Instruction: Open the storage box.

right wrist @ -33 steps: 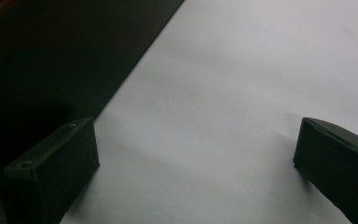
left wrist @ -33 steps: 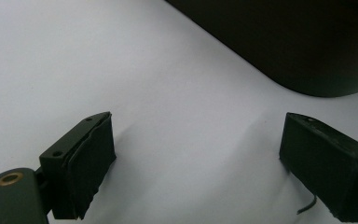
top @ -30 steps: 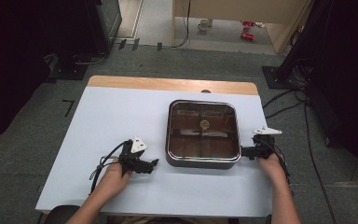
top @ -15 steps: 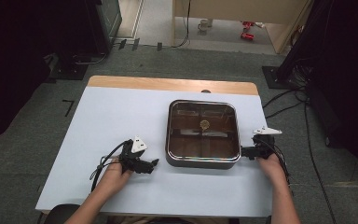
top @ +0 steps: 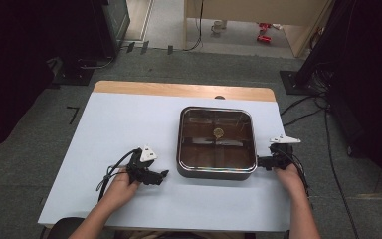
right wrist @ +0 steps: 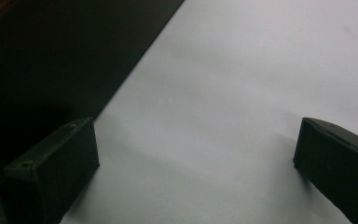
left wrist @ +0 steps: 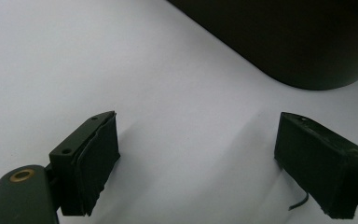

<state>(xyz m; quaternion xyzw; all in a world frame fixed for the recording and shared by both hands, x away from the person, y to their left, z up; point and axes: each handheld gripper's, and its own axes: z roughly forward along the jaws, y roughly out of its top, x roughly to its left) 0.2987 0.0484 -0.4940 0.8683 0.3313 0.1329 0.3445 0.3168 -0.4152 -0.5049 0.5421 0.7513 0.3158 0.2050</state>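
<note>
Pale-blue table (top: 129, 124) carried a square lidded pan (top: 217, 142), flanked at 3 and 8 o'clock by the right gripper (top: 259, 161) and left gripper (top: 163, 175), their fingers apart and empty, the left's just closing slightly, seemingly poised to lift it.

A square dark pan (top: 216, 142) with rounded corners and a shiny metal rim sits flat on the white table (top: 129, 124), right of centre in the high view. A clear glass lid with a small round brass knob (top: 218, 132) at its middle covers it.
</note>
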